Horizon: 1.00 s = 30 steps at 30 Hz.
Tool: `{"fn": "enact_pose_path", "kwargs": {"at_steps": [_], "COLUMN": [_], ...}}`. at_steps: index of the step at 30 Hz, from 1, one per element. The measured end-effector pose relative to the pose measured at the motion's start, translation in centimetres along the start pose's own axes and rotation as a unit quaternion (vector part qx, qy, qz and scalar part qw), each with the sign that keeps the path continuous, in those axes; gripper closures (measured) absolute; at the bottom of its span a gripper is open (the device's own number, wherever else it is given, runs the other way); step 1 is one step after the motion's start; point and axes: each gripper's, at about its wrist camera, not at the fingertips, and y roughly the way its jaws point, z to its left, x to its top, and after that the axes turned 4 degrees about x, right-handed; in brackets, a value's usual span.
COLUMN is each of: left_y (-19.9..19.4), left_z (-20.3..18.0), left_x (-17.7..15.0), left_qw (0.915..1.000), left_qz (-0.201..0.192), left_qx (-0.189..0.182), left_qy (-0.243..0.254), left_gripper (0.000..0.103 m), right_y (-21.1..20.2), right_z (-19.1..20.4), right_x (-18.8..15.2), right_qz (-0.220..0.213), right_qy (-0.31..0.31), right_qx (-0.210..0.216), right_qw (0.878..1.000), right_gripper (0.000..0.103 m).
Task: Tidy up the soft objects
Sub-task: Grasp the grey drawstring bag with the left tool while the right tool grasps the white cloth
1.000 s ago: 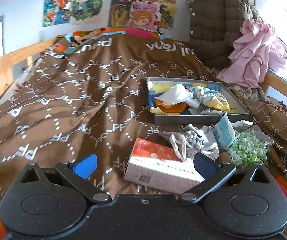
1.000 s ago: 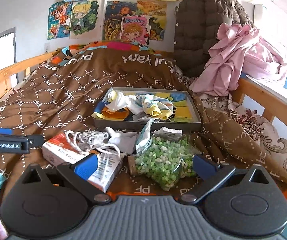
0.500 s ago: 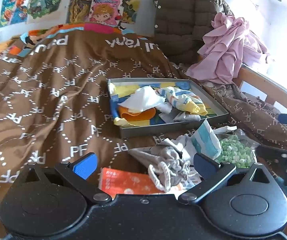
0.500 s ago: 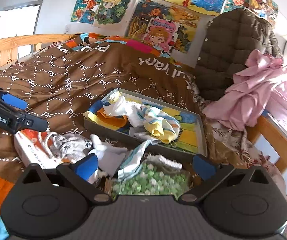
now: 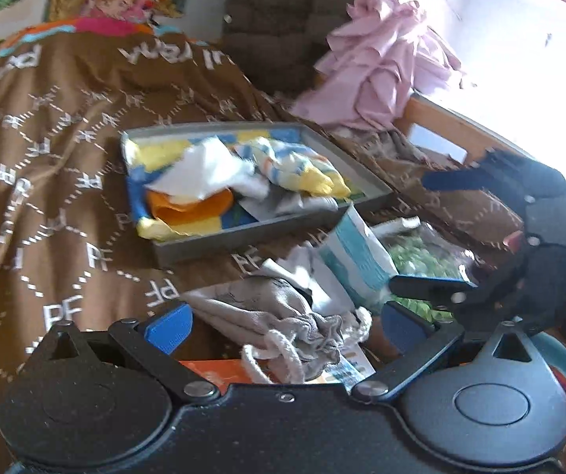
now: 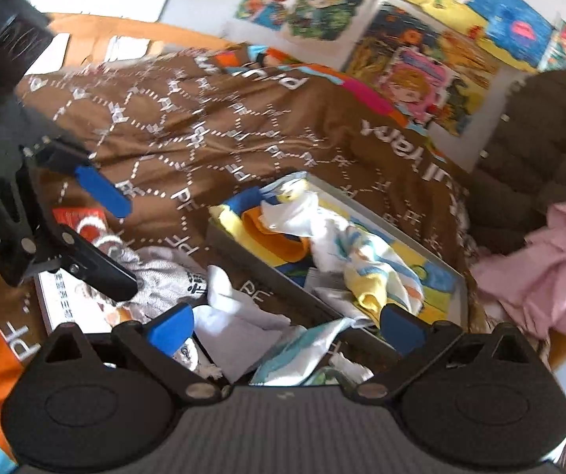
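From the left wrist we see our left tongs [image 5: 285, 322] spread apart over the grey drawstring pouch [image 5: 279, 316] on the bed, a bag of green bits [image 5: 421, 252] beyond. From the right wrist, our right tongs [image 6: 287, 326] gape above white cloth [image 6: 231, 308]; the grey tray [image 6: 279, 276] holds soft cloths.

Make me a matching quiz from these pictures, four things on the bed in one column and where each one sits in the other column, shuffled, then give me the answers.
Things:
1. grey drawstring pouch
2. striped yellow and white cloth
3. pink garment
4. bag of green pieces

Places:
A. heaped at the far right, by the wooden bed rail
B. inside the grey tray
C. between the fingers of the left hand-held gripper, on the orange and white box
D. right of the tray's near corner, behind a teal and white packet

Pairs: 1-C, 2-B, 3-A, 4-D
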Motion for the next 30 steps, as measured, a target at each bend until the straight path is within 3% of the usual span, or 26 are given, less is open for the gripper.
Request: {"fn": "enact_pose_path", "kwargs": {"at_steps": [5,13,22,30], "left_y": [1.5,2.5,2.3,2.1], "left_z": [1.4,2.5,2.4,2.1], "left_x": [0.3,0.0,-0.2,-0.4], "left_qw": [0.999,0.9944,0.9926,0.9923], "left_qz": [0.03,0.058,0.053,0.047], "left_qx": [-0.01,-0.036,-0.044,-0.046], "left_qy": [-0.031,-0.08,-0.1,-0.105], "left_gripper": [0.018,0.023,0.038,0.052], "right_y": [2.3,4.5,6.8,8.0], "right_z": [0.3,0.9,1.8,2.2], "right_x": [0.1,0.2,-0.1,-0.6], "right_qz": [0.018,0.037,0.08,0.098], "right_qy": [-0.02,-0.025,-0.031,-0.021], "right_qx": [0.018,0.047,0.046,0.022], "right_qw": [0.999,0.998,0.995,0.995], "right_gripper": [0.011,0.014,0.023,0.047]}}
